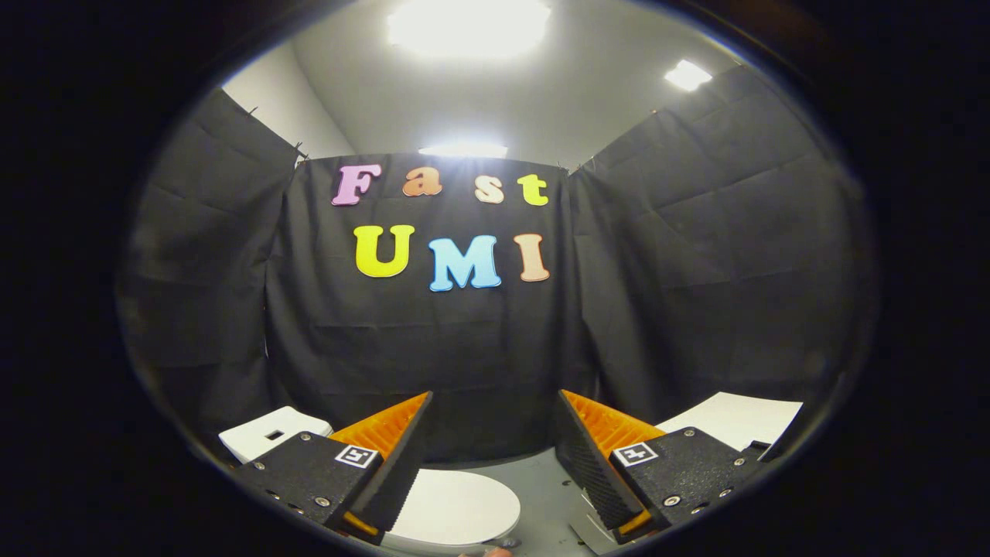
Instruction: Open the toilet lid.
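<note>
- Black booth wall (pixel 495 340) fills the middle of the frame, ceiling lights (pixel 468 27) glaring at the top.
- Toilet lid (pixel 456 507), white and closed flat, sits at bottom centre, below and between the fingers.
- Gripper (pixel 495 464) fingers spread wide, holding nothing.
- Risk: aimed high at the wall, it could miss the lid's edge or slide off it.

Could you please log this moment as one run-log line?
gripper: open, holding nothing | toilet lid: closed, low between the fingers, untouched | white tank: beyond the one finger | stage: approach
</note>
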`<state>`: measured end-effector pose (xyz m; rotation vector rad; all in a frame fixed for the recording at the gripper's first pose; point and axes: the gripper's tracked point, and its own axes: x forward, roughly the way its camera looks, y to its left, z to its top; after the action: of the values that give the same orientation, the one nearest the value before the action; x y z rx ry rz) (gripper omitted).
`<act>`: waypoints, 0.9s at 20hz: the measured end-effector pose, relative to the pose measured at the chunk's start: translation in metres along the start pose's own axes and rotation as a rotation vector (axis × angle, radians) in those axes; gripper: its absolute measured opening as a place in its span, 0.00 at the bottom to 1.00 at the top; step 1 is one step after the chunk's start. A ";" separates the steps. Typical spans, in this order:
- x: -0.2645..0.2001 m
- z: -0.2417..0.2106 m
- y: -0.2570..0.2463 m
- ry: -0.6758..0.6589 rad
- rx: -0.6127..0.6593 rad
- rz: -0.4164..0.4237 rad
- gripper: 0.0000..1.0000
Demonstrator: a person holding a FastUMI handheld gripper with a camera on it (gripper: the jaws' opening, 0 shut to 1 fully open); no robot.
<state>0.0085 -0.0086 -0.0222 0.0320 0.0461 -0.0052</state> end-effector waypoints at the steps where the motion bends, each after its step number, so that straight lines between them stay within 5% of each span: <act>1: 0.001 -0.002 -0.003 0.009 0.010 -0.011 0.94; 18: 0.031 -0.118 0.001 0.245 0.210 -0.023 0.96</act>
<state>0.0339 -0.0034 -0.1418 0.2420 0.2908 -0.0296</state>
